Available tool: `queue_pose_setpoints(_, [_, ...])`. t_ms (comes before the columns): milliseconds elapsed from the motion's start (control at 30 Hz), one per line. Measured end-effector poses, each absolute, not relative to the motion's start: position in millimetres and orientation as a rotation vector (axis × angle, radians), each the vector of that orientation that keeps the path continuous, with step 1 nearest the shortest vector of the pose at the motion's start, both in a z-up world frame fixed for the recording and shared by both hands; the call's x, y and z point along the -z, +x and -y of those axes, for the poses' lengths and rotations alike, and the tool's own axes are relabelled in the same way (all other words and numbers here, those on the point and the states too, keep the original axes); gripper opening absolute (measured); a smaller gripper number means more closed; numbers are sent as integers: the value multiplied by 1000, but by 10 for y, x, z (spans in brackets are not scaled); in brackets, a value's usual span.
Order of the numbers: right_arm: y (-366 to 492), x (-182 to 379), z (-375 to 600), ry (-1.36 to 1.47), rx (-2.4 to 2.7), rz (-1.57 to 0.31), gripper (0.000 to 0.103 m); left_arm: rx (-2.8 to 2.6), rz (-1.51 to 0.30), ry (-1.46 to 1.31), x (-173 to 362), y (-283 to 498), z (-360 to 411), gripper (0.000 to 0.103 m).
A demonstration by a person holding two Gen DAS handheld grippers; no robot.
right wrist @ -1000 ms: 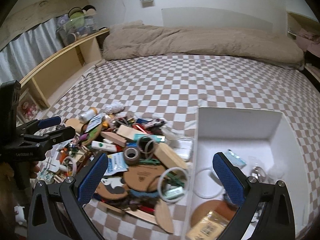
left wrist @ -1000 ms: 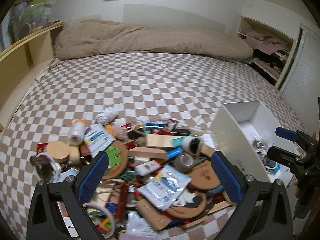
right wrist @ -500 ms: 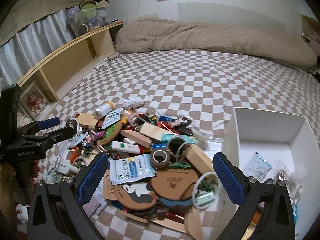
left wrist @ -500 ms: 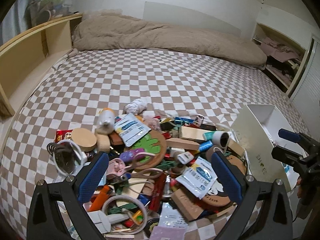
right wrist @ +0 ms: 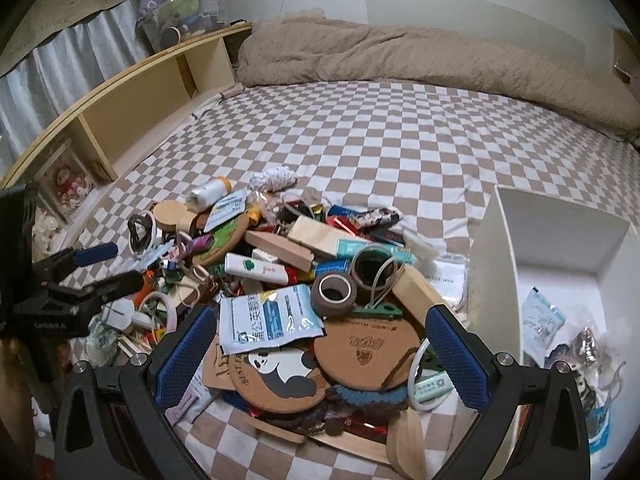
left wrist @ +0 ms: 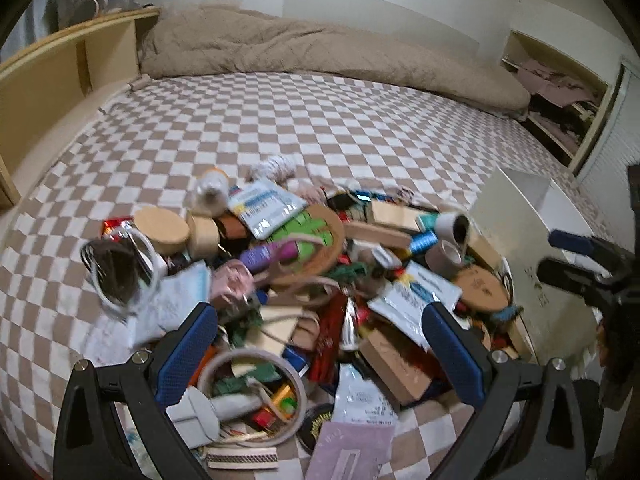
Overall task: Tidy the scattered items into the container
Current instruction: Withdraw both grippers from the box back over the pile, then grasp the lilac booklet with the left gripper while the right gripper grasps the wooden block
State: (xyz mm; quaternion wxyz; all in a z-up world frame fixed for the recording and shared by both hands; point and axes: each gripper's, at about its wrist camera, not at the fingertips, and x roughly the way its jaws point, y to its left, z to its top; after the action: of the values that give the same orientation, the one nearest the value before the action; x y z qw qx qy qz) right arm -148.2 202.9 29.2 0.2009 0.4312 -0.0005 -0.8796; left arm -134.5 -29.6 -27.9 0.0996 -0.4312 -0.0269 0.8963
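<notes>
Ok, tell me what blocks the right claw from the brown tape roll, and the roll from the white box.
Nothing blocks the open right claw from the brown tape roll; it sits exposed on top of the pile. Towards the white box, a wooden block and the box's tall near wall stand between, so the roll must be lifted over.

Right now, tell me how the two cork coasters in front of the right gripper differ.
The panda coaster carries a black-and-white panda print and lettering along its rim; the plain coaster shows only a small dark stamped logo. The plain coaster lies on top, overlapping the panda coaster's right edge. A blue-and-white sachet covers the panda coaster's upper part, while the plain coaster's face is mostly exposed. Both are round, brown cork, lying roughly flat on the pile.
</notes>
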Motion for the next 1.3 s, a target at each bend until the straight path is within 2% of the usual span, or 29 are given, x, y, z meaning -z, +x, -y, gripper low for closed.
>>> queue_pose_setpoints(267, [-1447,-136,-1965,1219,2437,-20,103,-2634,108,-1309,476,-1074,270,101])
queue_pose_setpoints(467, [-1301,-61,-1860,1194,2435,-75,103,-2706,-2,-1355,668,-794,145,101])
queue_pose_setpoints(667, [-1167,89,-1864,1256,2392,31,103,-2688,-28,-1417,911,-634,101,101])
queue_pose_setpoints(833, [-1059,229,-1836,1299,2378,47,103,-2705,-53,-1394,946,-572,0,101])
queue_pose_setpoints(933, [-984,301,-1844,1316,2372,65,103,-2695,-84,-1395,1002,-536,-85,91])
queue_pose_setpoints(1300, [-655,573,-1866,1370,2364,204,103,-2702,-15,-1567,1318,-445,-85,90])
